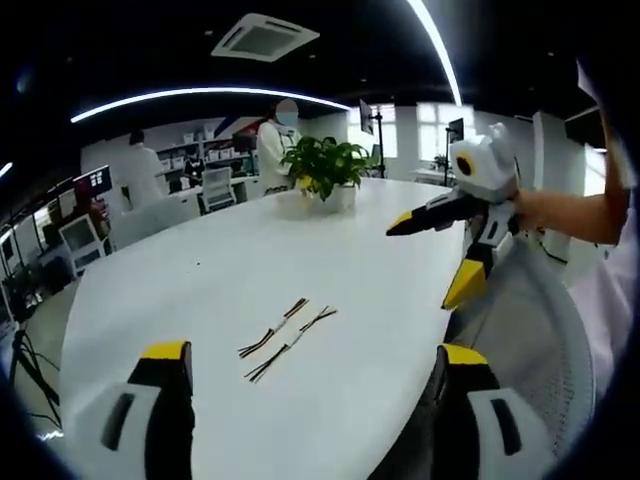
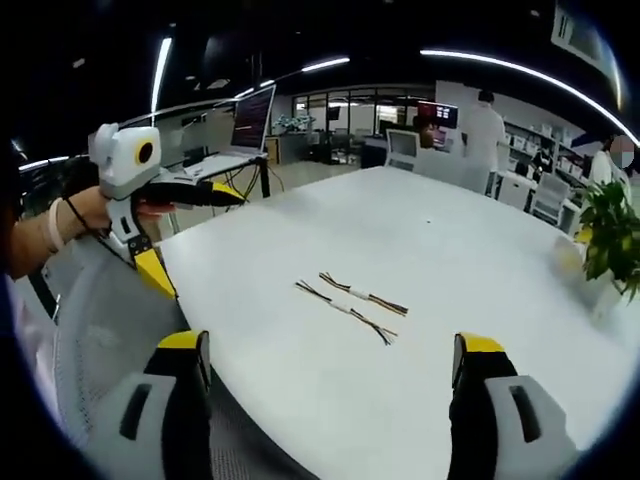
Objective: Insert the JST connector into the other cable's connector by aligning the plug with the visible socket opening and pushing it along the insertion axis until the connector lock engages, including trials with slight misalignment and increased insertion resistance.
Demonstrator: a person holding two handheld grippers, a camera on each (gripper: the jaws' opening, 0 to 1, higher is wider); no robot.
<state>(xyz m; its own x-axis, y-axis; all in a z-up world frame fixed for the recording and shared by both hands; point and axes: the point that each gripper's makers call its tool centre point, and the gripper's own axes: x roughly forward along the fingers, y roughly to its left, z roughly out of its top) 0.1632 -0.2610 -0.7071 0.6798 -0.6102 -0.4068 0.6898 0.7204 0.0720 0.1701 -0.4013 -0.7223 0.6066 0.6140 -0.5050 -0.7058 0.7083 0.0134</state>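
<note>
Two short cables lie side by side on the white table (image 1: 250, 250), the upper cable (image 1: 273, 327) and the lower cable (image 1: 292, 345) just below centre of the left gripper view, nearly touching. From the other hand they sit mid-frame, upper cable (image 2: 363, 293) and lower cable (image 2: 345, 311).

Both tools hang back from the table edge. The left gripper (image 1: 315, 370) has its yellow-tipped jaws spread wide at the bottom of its view, nothing between them; the right gripper (image 2: 330, 360) looks the same, wide and empty. Each also shows in the other's view, the left gripper (image 2: 215, 192) upper left and the right gripper (image 1: 410, 225) at right.

Here's the worry, to my eye: those leads are thin and flat on a slick top, so a wide jaw coming down could skid one aside or pinch both at once. The connector ends are too small to make out, so grabbing wire rather than housing seems likely, and the plug would then swing off line and jam at the socket. A potted plant (image 1: 325, 165) stands well beyond.
</note>
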